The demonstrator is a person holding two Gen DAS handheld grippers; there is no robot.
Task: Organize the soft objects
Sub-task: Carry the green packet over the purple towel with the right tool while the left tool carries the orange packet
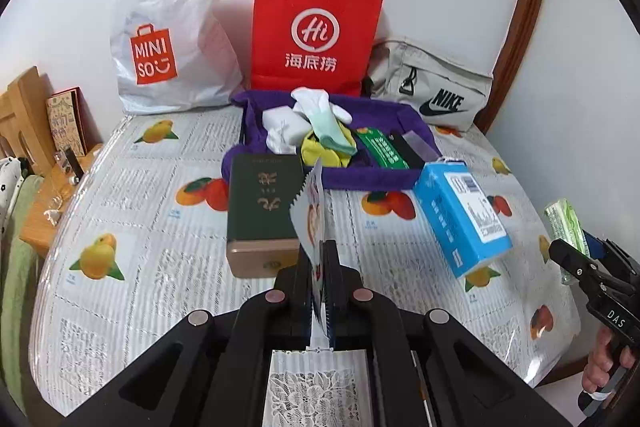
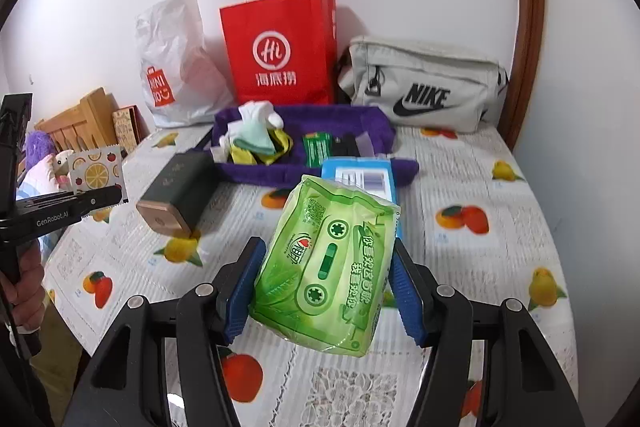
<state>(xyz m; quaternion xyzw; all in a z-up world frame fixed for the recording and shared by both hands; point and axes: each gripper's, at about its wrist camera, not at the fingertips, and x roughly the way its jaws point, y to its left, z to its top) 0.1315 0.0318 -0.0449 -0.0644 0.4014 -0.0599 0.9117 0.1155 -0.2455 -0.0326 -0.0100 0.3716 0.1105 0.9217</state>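
Carrying two soft packs above the counter [image 1: 132, 187], with the purple tray [image 2: 376, 123] waiting at the far side, already crowded with gloves and packets. Risking an overshoot into the blue box [image 1: 460, 219] propped at the tray's near right edge, or the dark green box [image 1: 260, 211] standing near left. Squeezing the green tissue pack [image 2: 324, 275] in the right claw [image 2: 324, 287], jaws about half open, film bulging and possibly slipping. Pinching the fruit-print sachet [image 1: 310, 223] by one thin edge in the fully closed left claw [image 1: 320, 255], possibly sliding out.
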